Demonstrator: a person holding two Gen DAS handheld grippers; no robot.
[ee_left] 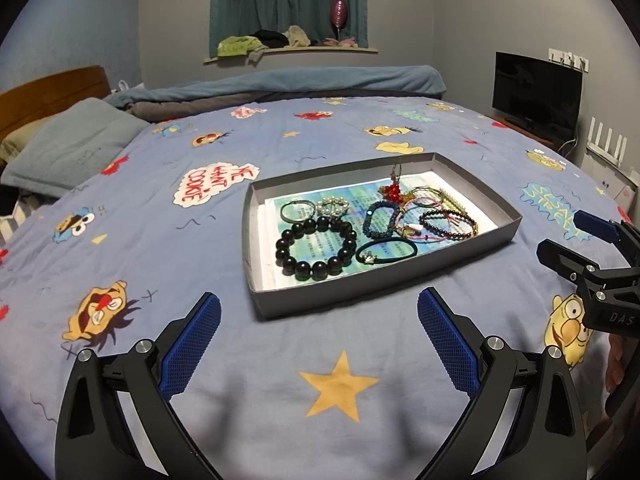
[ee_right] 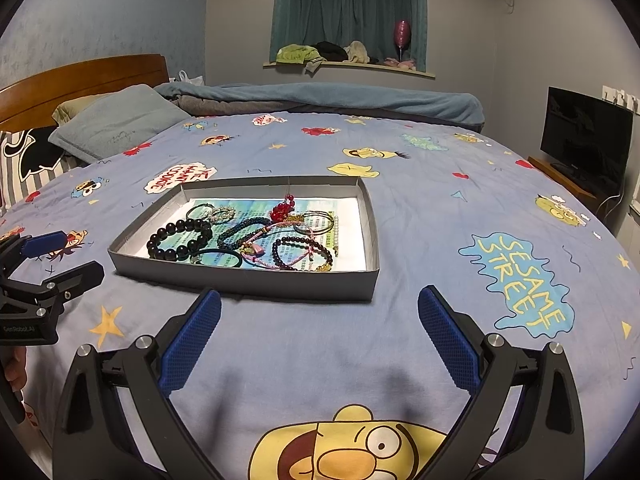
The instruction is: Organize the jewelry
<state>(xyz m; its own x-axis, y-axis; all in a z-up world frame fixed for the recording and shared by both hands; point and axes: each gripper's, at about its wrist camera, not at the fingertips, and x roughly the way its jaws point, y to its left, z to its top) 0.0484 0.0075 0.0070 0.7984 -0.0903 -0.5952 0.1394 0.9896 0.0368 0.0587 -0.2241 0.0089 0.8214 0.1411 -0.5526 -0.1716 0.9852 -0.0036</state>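
A shallow grey box tray (ee_left: pixel 360 286) (ee_right: pixel 248 280) lies on the bed and holds several pieces of jewelry. A black bead bracelet (ee_left: pixel 316 248) (ee_right: pixel 180 238) lies at its near left, a dark hair tie (ee_left: pixel 386 251) (ee_right: pixel 218 258) beside it, a blue beaded bracelet (ee_left: pixel 380 220) (ee_right: pixel 244 232), a red bead charm (ee_left: pixel 391 191) (ee_right: pixel 282 210) and a tangle of thin bracelets (ee_left: pixel 448 220) (ee_right: pixel 304 250). My left gripper (ee_left: pixel 319 320) is open and empty, short of the tray. My right gripper (ee_right: pixel 319 320) is open and empty, also short of the tray.
The bed has a blue cartoon sheet (ee_left: pixel 340 384) (ee_right: pixel 440 208). Pillows (ee_left: pixel 68 148) (ee_right: pixel 116 120) and a wooden headboard (ee_right: pixel 80 80) are at the left, a rolled blanket (ee_left: pixel 300 84) at the far side, a TV (ee_left: pixel 536 96) (ee_right: pixel 584 136) at the right.
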